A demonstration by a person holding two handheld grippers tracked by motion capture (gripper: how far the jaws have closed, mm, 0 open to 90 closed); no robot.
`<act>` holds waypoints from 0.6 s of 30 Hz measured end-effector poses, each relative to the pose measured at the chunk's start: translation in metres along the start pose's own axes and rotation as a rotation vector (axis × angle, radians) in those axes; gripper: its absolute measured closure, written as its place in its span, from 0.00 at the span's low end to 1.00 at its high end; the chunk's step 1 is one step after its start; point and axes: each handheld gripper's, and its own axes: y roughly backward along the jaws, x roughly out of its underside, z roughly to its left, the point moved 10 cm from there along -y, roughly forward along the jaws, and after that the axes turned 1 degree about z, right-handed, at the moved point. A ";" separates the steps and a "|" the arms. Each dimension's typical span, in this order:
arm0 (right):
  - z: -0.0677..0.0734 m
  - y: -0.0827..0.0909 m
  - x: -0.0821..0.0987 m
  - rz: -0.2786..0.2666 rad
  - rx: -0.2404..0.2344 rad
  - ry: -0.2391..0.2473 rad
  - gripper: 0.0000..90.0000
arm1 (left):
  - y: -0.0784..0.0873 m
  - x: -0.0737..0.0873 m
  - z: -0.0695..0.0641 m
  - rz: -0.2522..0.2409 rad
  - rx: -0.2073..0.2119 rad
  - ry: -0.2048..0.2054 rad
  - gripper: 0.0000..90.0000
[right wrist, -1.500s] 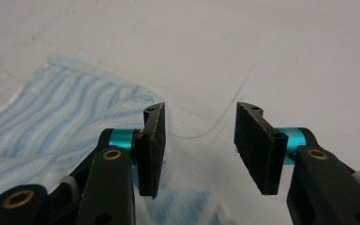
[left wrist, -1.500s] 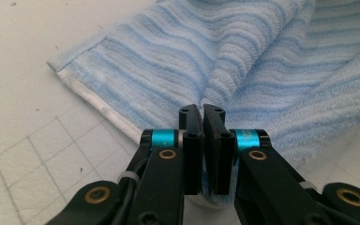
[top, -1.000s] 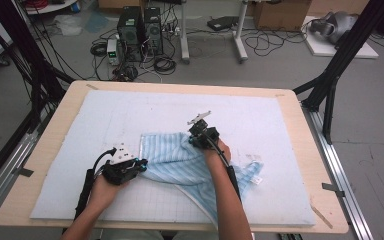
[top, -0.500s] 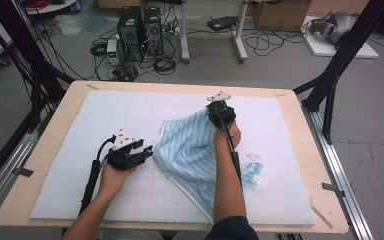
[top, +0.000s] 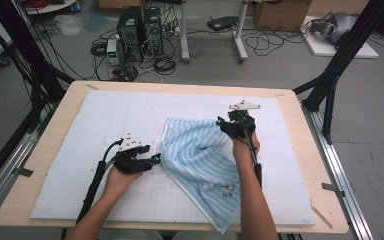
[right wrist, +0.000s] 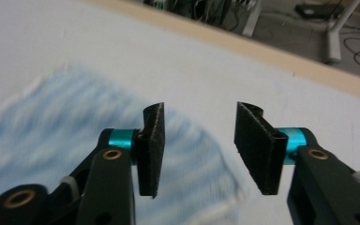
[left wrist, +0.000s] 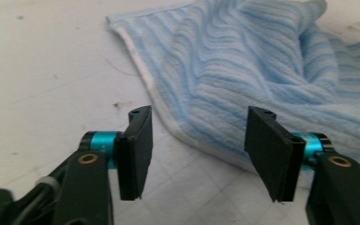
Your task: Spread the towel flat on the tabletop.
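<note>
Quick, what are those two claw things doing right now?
Left gripper: open, jaws just opening, empty; blue striped terry towel beyond.
Right gripper: open, jaws just opening, empty above towel.

The towel (top: 200,160) is spread on the mat (top: 105,120), right of centre, one corner trailed to the mat's near edge. The left gripper (top: 152,161) is placed just beside its left edge, the right gripper (top: 223,125) at its far right corner.
</note>
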 end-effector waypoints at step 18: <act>-0.011 0.074 0.054 -0.071 -0.046 -0.042 0.35 | -0.052 -0.010 -0.026 0.108 -0.061 -0.024 0.30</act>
